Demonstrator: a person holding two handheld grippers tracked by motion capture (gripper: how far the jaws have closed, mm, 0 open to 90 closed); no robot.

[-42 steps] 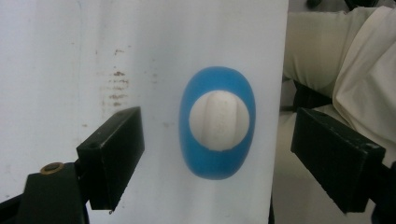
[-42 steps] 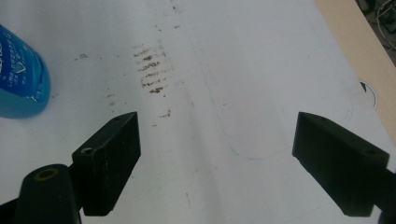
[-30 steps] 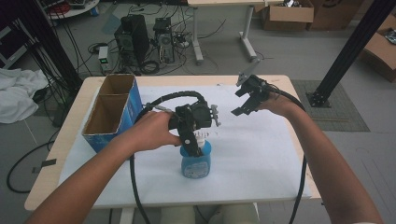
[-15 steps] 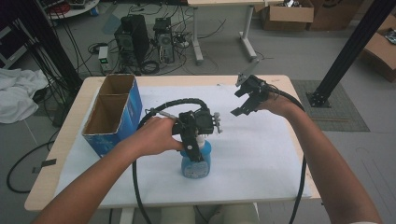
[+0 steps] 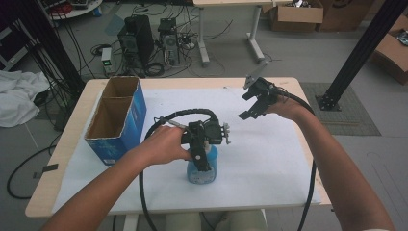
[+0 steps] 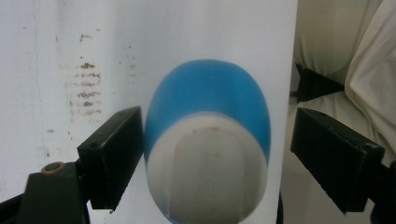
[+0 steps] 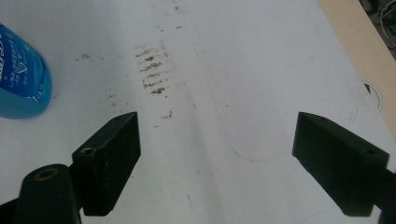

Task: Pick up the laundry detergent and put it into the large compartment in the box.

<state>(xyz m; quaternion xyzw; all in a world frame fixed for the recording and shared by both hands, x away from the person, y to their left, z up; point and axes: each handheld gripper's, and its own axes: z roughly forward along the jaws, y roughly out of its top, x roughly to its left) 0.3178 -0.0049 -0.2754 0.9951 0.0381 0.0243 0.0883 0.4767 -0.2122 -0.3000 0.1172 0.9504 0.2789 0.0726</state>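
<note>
Near the front edge of the table (image 5: 284, 84), on the white sheet (image 5: 269, 159), stands the blue bottle (image 5: 202, 168), upright, and my left gripper (image 5: 204, 159) hangs right over its top. From the left gripper view I look straight down on the bottle's white cap (image 6: 208, 170): it sits between my jaws, which are spread wide, the one on the view's left close beside the cap, the other well clear. So nothing is gripped yet. My right gripper (image 5: 255, 103) is also spread wide, holding nothing, up over the far right of the sheet and well apart from the bottle.

I judge the step to be taking the bottle by its top. To do it well I'd shift the left gripper a little toward the freer jaw so the cap sits midway, then lower until the pads face the cap's sides, not its rounded crown, and close slowly. An off-centre squeeze could push the bottle sideways or tip it. The box (image 5: 115, 120) at the left is far enough away not to hinder. I'd keep the right gripper clear.
</note>
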